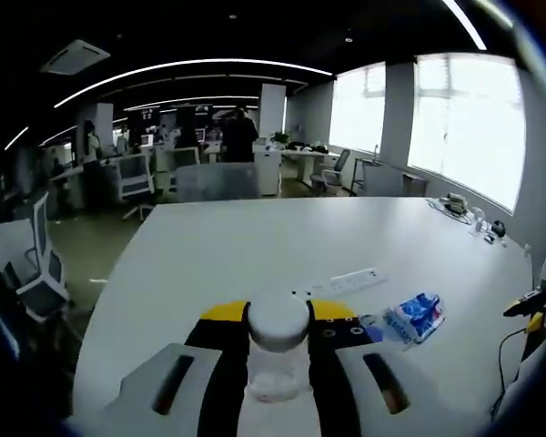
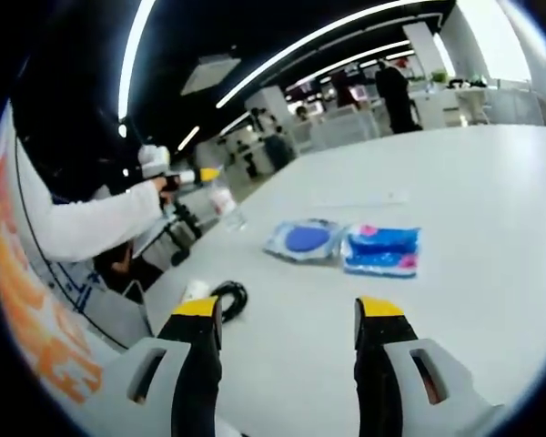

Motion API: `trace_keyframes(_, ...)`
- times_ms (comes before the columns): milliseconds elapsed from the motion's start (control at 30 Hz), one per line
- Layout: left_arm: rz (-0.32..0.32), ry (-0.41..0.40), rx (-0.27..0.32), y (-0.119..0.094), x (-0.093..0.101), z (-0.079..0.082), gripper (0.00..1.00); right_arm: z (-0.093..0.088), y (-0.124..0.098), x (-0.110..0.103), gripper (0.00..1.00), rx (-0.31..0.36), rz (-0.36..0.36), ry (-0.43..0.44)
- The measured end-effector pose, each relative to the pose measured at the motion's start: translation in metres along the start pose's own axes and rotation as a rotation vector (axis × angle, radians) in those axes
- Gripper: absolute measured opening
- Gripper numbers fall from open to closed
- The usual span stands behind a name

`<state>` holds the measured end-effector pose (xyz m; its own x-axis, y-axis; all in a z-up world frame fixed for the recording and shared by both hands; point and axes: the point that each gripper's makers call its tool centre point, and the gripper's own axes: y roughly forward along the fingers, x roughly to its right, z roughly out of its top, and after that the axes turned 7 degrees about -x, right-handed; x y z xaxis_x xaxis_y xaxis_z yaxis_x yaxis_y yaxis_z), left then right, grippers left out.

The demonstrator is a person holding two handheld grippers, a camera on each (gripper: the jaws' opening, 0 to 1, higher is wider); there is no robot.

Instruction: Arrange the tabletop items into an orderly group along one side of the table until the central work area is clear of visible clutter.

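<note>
Left gripper (image 1: 278,341) jaws closed on a clear bottle with white cap (image 1: 278,335), held upright between the yellow-tipped jaws, over the near edge of the white table (image 1: 255,246). Just right of it, blue and white packet (image 1: 417,316) lying flat on the table; beyond that a white power strip (image 1: 350,280). Far right edge of table has small clutter, too small to tell. Office desks, chairs, people behind. Right gripper (image 2: 289,314) jaws spread wide, nothing between them, low over the table. Black cable coil (image 2: 229,299) just beside its left jaw. Farther out, blue round-patterned pouch (image 2: 302,240) touching the blue and white packet (image 2: 380,249). Further left, the bottle (image 2: 226,208) in the left gripper (image 2: 177,177), white sleeve (image 2: 91,223) behind it.
</note>
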<state>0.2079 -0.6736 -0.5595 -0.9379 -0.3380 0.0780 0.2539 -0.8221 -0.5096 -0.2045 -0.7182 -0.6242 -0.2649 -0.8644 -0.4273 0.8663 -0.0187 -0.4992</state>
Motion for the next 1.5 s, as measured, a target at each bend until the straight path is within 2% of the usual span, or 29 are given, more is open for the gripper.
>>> trace_keyframes(233,0.025,-0.015,-0.009,0.023,-0.031,-0.003,0.22,0.002,0.004,0.010,0.57,-0.014,-0.023,0.014)
trace_keyframes(500,0.020,-0.018,-0.046,0.042,-0.040,-0.019,0.22,-0.001,0.012,0.011,0.57,-0.032,-0.027,0.029)
trace_keyframes(767,0.023,0.009,-0.100,0.053,-0.038,-0.039,0.22,-0.007,0.016,0.005,0.57,-0.059,-0.016,0.022)
trace_keyframes(900,0.026,0.015,-0.108,0.054,-0.036,-0.043,0.22,-0.008,0.016,0.006,0.57,-0.065,-0.015,0.025)
trace_keyframes(1300,0.035,0.031,-0.104,0.054,-0.028,-0.042,0.22,-0.013,0.020,0.004,0.56,-0.079,0.000,0.025)
trace_keyframes(1500,-0.018,0.110,-0.099,0.056,-0.018,-0.042,0.22,-0.014,0.023,0.000,0.56,-0.088,0.024,0.013)
